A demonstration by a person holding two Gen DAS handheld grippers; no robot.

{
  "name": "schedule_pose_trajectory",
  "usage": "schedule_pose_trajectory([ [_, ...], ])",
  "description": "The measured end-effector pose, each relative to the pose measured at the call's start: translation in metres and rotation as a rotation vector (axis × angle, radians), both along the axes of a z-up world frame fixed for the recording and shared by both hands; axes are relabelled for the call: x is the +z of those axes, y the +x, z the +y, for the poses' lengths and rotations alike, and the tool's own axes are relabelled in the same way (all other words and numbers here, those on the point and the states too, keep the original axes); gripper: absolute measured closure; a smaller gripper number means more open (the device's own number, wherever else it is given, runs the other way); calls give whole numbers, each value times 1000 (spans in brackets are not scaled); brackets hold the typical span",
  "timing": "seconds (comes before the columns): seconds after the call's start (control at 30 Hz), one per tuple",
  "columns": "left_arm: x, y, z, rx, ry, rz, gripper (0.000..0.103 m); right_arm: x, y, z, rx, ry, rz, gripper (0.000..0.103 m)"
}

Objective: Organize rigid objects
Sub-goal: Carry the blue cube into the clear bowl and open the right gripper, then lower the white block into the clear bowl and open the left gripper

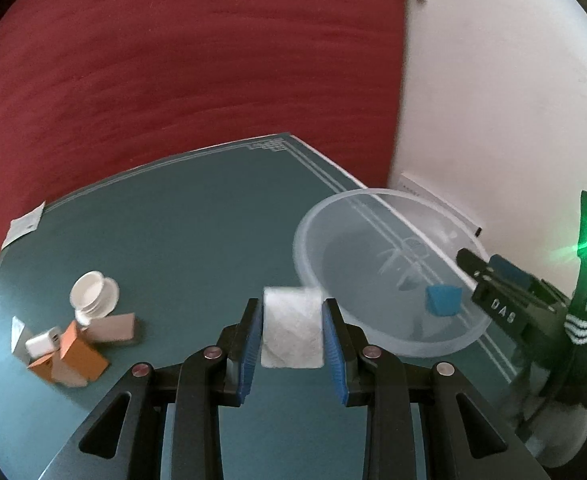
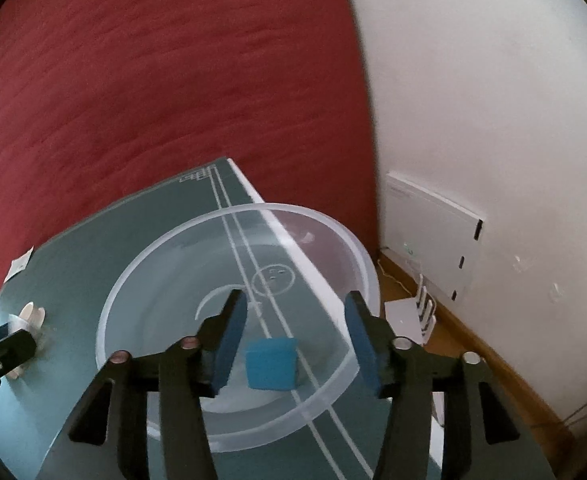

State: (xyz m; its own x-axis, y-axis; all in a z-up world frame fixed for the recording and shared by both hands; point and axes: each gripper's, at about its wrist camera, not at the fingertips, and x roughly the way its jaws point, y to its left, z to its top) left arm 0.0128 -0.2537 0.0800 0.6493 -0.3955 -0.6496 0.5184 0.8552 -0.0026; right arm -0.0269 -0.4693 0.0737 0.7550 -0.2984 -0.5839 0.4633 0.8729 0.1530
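My left gripper [image 1: 292,306] is shut on a white textured block [image 1: 292,332], held just left of a clear plastic bowl [image 1: 298,248] that stands on the green table [image 1: 173,240]. In the bowl lies a blue cube [image 1: 442,300]. In the right wrist view my right gripper [image 2: 295,298] stands open over the bowl [image 2: 109,300]. The blue cube [image 2: 271,364] lies on the bowl's floor below the gap, and neither pad touches it. The right gripper [image 1: 479,264] also shows over the bowl's right rim in the left wrist view.
At the table's left lies a pile: an orange box [image 1: 81,352], a white charger [image 1: 43,344], a beige block [image 1: 115,328] and a white cup [image 1: 93,292]. A paper slip [image 1: 25,224] sits at the far left corner. Red fabric and a white wall lie beyond; a router [image 2: 425,312] is on the floor.
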Motion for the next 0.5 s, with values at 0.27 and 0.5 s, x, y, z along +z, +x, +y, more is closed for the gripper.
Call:
schedule_pose_trajectory([
  [0.27, 7, 6, -18, -50, -11, -28, 71, -1, -2, -5, -8, 19, -13, 50],
  [0.5, -15, 13, 7, 15, 15, 1, 25, -3, -3, -6, -1, 38, -21, 50],
])
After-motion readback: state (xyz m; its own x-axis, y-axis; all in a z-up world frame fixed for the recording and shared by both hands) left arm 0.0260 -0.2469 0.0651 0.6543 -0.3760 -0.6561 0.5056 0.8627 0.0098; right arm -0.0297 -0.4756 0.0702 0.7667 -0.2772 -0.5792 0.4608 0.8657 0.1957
